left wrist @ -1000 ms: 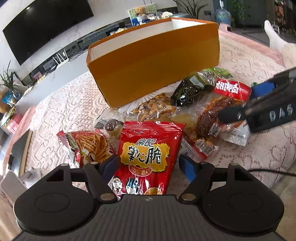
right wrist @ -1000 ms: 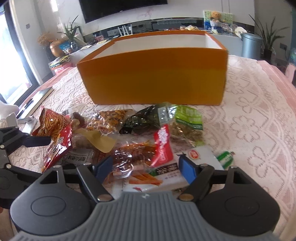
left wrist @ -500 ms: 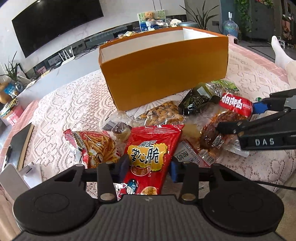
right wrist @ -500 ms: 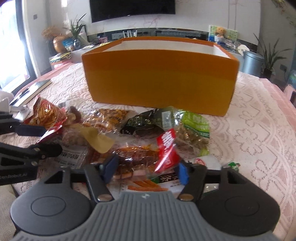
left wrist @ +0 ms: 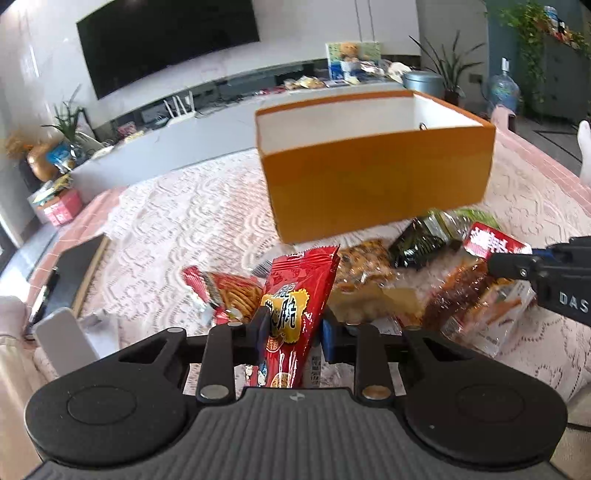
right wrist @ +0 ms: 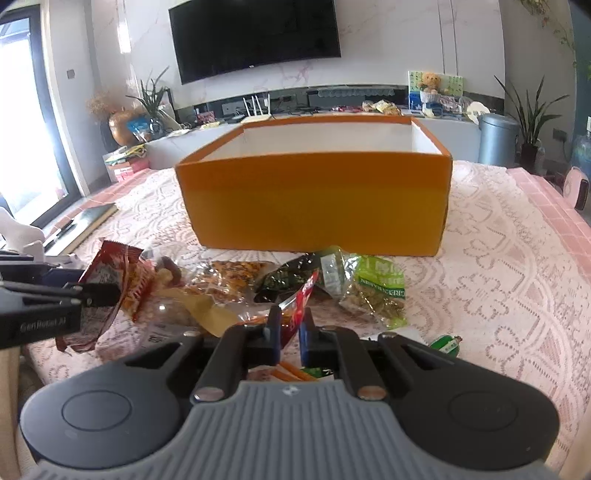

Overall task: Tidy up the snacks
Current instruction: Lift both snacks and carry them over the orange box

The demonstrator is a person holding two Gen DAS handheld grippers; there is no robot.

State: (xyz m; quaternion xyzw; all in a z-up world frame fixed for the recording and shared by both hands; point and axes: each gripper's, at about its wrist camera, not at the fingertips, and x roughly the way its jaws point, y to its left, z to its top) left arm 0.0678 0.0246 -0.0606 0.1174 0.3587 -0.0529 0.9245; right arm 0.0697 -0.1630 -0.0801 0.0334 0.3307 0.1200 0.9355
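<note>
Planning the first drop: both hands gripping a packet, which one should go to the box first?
Left, probably. The left gripper has the red snack bag pinched and raised clear. The right gripper grips only the edge of a red-topped clear packet among the heap. The orange box stands open ahead.

- Orange box [right wrist: 314,206], white inside.
- Red snack bag [left wrist: 295,295], yellow label.
- Green raisin packet [right wrist: 380,291].
- Pale pink lace tablecloth [right wrist: 498,280], scalloped pattern.

Background: living room clutter only.
Wall TV [right wrist: 255,35], teddy bear [right wrist: 430,80] on the low console, grey bin [right wrist: 498,138], potted plant [right wrist: 532,107], lace cloth [right wrist: 517,280], notebook [right wrist: 86,221] at left.
</note>
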